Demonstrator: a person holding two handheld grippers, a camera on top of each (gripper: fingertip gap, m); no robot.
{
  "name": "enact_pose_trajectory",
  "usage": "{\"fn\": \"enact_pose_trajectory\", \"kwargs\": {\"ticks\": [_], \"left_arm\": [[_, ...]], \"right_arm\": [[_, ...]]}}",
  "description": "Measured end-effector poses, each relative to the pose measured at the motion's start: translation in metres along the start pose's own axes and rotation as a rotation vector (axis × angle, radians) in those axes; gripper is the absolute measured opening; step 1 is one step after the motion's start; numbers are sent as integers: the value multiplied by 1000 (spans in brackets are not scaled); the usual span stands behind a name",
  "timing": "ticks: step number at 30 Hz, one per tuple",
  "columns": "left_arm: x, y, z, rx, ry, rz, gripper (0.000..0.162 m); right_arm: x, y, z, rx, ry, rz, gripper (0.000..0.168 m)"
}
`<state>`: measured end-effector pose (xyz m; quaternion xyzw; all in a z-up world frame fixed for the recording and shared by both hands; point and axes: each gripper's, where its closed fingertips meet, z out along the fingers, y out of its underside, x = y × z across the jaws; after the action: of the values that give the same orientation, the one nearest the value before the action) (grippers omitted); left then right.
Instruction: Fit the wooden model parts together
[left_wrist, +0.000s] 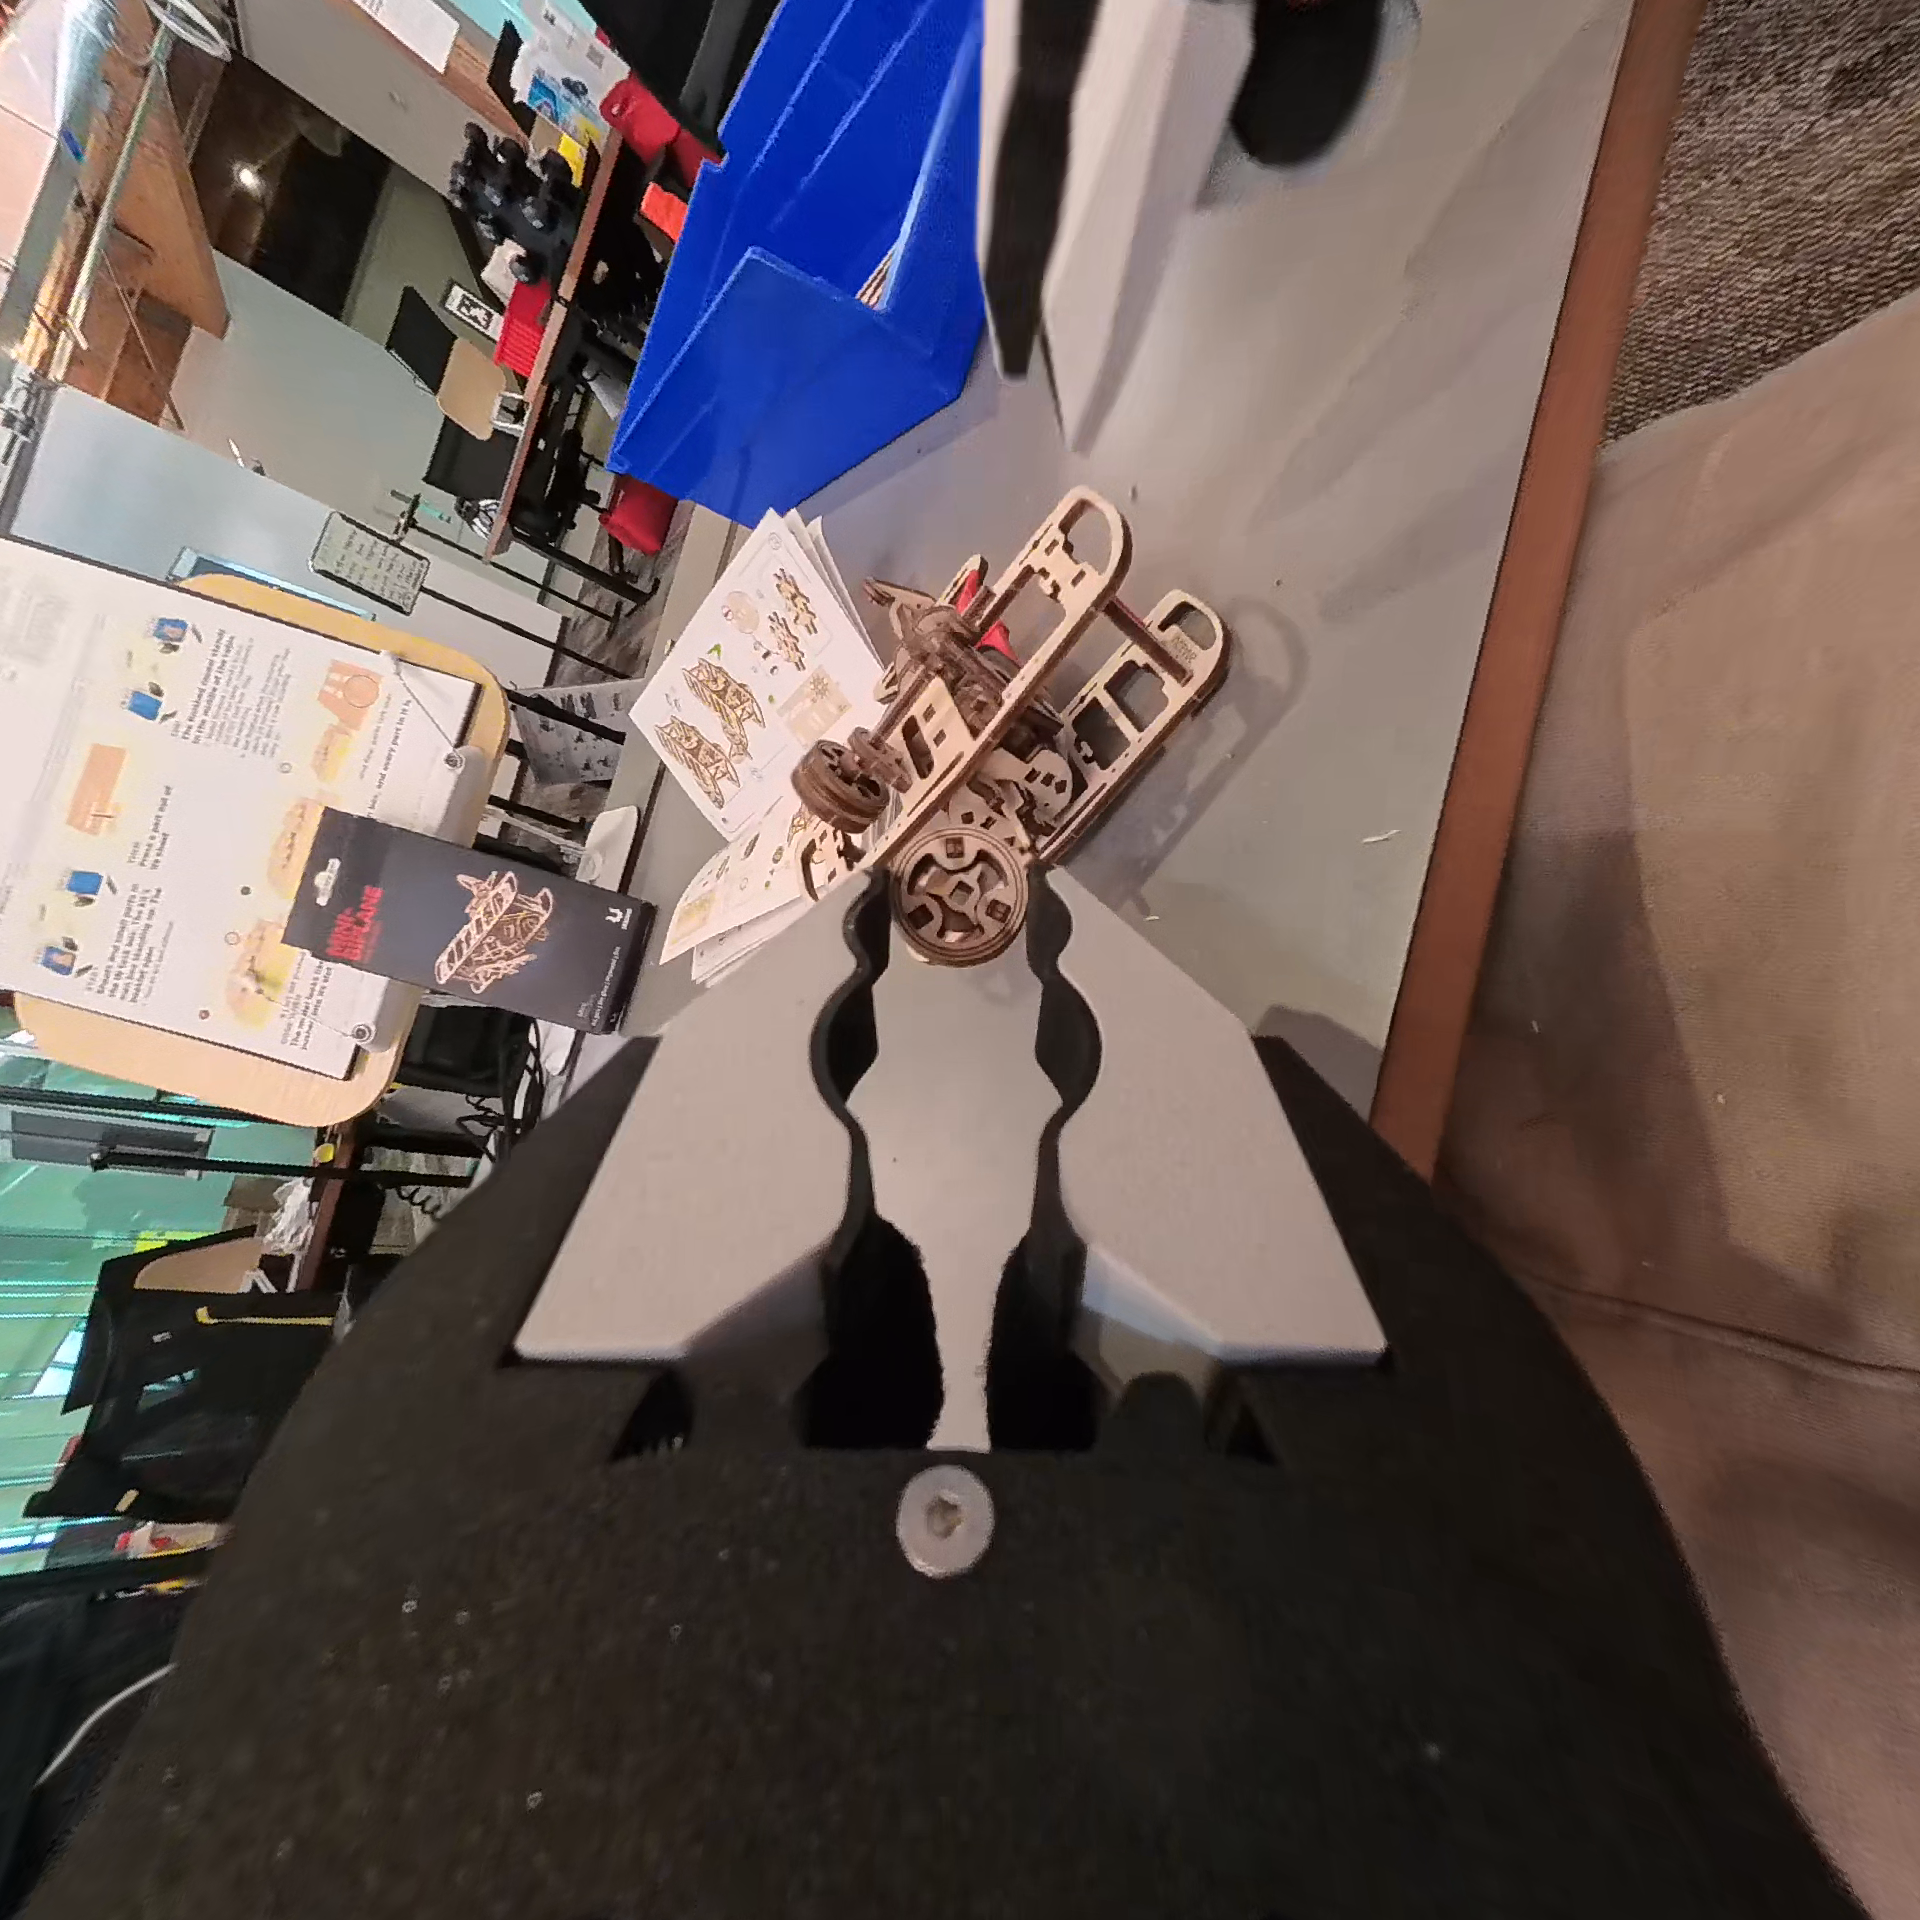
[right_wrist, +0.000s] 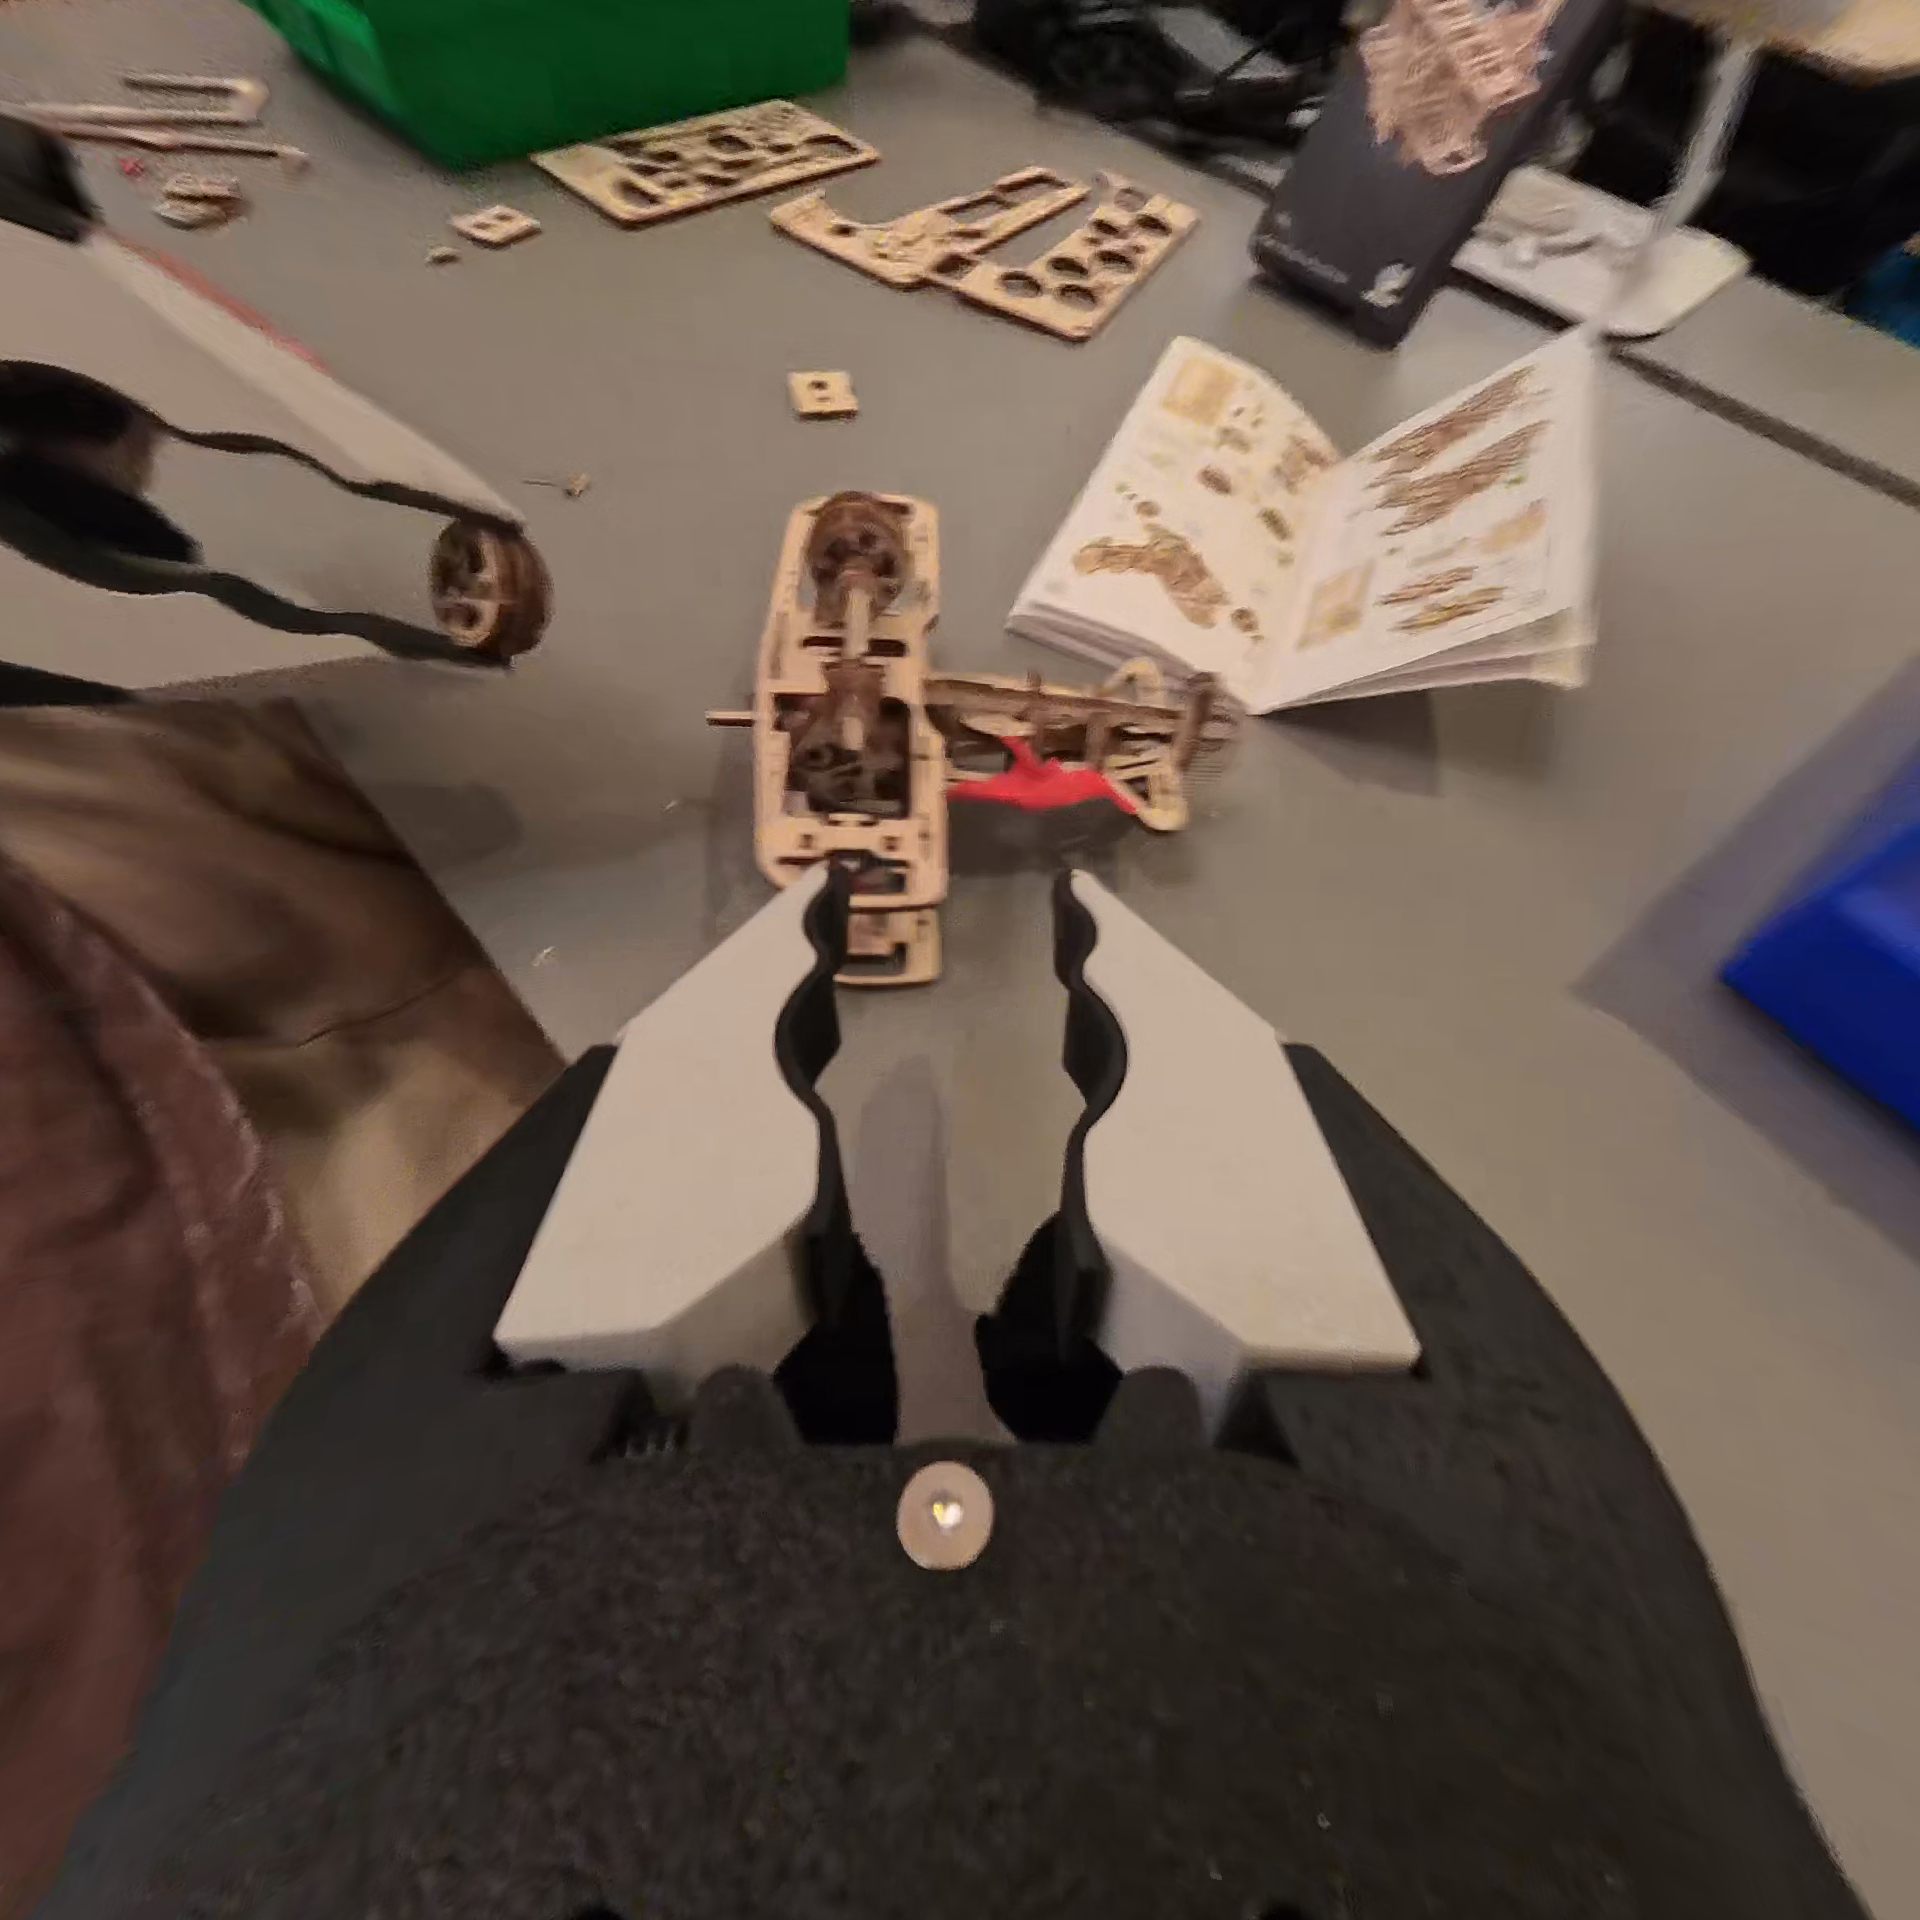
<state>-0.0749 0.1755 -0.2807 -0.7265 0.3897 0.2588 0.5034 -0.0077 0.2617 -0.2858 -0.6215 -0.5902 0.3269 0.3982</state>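
- The left gripper (left_wrist: 954, 902) grips a small round wooden wheel (left_wrist: 956, 906) between its two fingertips; in the right wrist view the same wheel (right_wrist: 486, 592) sits at the tips of that gripper (right_wrist: 480, 597), at the left of the scene and raised clear of the grey desk (right_wrist: 623, 343).
- The right gripper (right_wrist: 943, 902) has its jaws parted and nothing between them; its left fingertip (right_wrist: 826, 896) lies just at the near edge of the model.
- The partly built pale wooden model plane (right_wrist: 857, 707) rests on the desk in the middle, with a red piece (right_wrist: 1023, 781) at its right side; an axle with one wheel fitted (left_wrist: 844, 792) sticks out of it.
- An open white instruction booklet (right_wrist: 1351, 540) lies just right of and beyond the model.
- Two punched-out flat wooden part sheets (right_wrist: 987, 249) lie farther back, near a green bin (right_wrist: 561, 62).
- A tall black box (right_wrist: 1392, 177) stands at the far right.
- A blue plastic bin (right_wrist: 1829, 956) sits at the right edge.
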Motion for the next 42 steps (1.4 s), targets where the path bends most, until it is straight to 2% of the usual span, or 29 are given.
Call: {"fn": "enact_pose_trajectory", "kwargs": {"ticks": [2,7,9,11,17,23,27,33,35,42], "left_arm": [[0,0,0,1,0,-6,23],[1,0,-1,7,7,-9,23],[0,-1,-2,14,0,-9,23],[-1,-2,-2,16,-6,-10,23],[-9,-2,-1,36,-60,28,23],[-6,-4,11,41,-89,93,22],[-3,-7,18,47,-86,145,23],[-1,-23,24,51,-106,333,22],[7,-27,25,23,-59,405,22],[10,-27,38,-36,-76,516,22]], "right_arm": [[-17,5,12,-22,-85,17,52],[-27,9,32,-55,-74,-43,59],[-35,9,34,-61,-100,-25,56],[-47,4,34,-51,-144,-3,46],[-67,-10,32,-12,-160,-88,46],[-61,5,34,-73,-172,-61,50],[-55,-6,32,-16,-154,-62,49],[-51,-10,31,3,-136,-65,44],[-53,-7,32,-10,-144,-67,45],[-52,-6,28,-8,-156,-98,42]]}}
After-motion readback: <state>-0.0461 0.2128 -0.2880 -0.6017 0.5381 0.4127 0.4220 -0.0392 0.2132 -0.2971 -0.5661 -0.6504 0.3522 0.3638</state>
